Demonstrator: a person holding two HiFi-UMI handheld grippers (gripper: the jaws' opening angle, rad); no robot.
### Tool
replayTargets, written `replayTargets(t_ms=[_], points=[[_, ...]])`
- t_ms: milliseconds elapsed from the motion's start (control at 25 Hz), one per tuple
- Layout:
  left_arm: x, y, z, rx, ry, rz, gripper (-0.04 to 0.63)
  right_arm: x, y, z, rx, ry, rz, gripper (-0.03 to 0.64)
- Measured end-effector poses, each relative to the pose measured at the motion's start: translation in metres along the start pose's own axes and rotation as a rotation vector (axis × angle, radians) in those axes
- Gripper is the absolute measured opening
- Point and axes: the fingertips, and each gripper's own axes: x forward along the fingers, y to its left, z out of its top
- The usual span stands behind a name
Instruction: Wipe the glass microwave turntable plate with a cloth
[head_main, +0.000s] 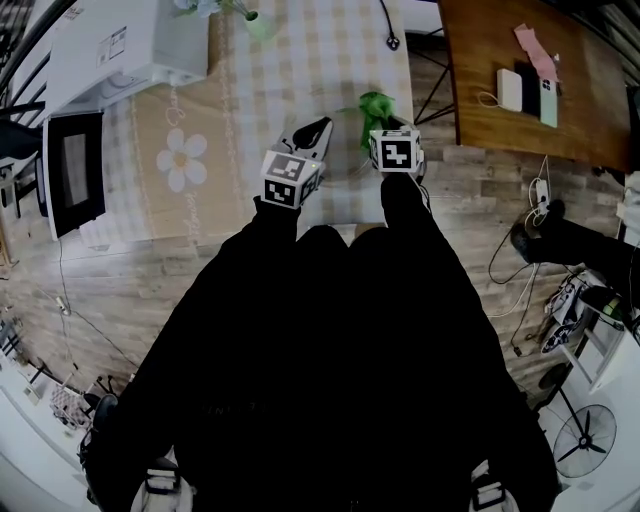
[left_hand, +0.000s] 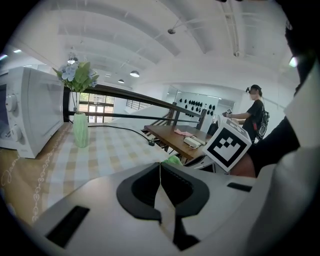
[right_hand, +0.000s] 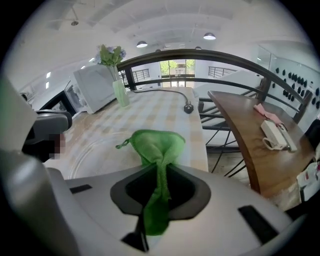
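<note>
Right gripper: the right gripper is pinching a bright green microfibre cloth. Its jaws are pressing together on the bunched fabric, which is fanning out past the tips.
Left gripper: the left gripper is hovering beside the right one, its jaws pressed together with nothing showing between them.
Plate: the clear round glass turntable plate is lying flat on the beige-and-white checked tablecloth, just ahead and left of the right gripper. Whether the cloth is touching it cannot be told.
Cable: a black cable with a plug is lying farther along the tablecloth.
Vase: a pale green ribbed vase of flowers is standing upright near the table's far end.
Microwave: a white microwave oven is sitting beside the vase, its door hanging open in the head view.
Side table: a brown wooden table is standing apart on the right.
Background: a person in black is standing far off.
</note>
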Motion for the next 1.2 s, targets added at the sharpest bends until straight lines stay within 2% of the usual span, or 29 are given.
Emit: replayTargets(t_ms=[280,520,800,1200], points=[[0.0,-0.003,0.004,0.005,-0.014,-0.003,0.021,-0.014,-0.039,0.001,0.041,-0.012,-0.071,0.071],[-0.016,0.012,0.015,0.0,-0.055,0.02,0.021,-0.035,-0.036,0.018,0.051,-0.075,-0.066,0.071],[-0.044,0.042,0.023,-0.001,-0.093,0.065,0.021,-0.053,-0.003,0.034,0.042,-0.13,-0.024,0.071],[-0.077,0.08,0.01,-0.026,-0.098,0.124,0.021,-0.054,0.086,0.048,0.023,-0.169,0.094,0.071]])
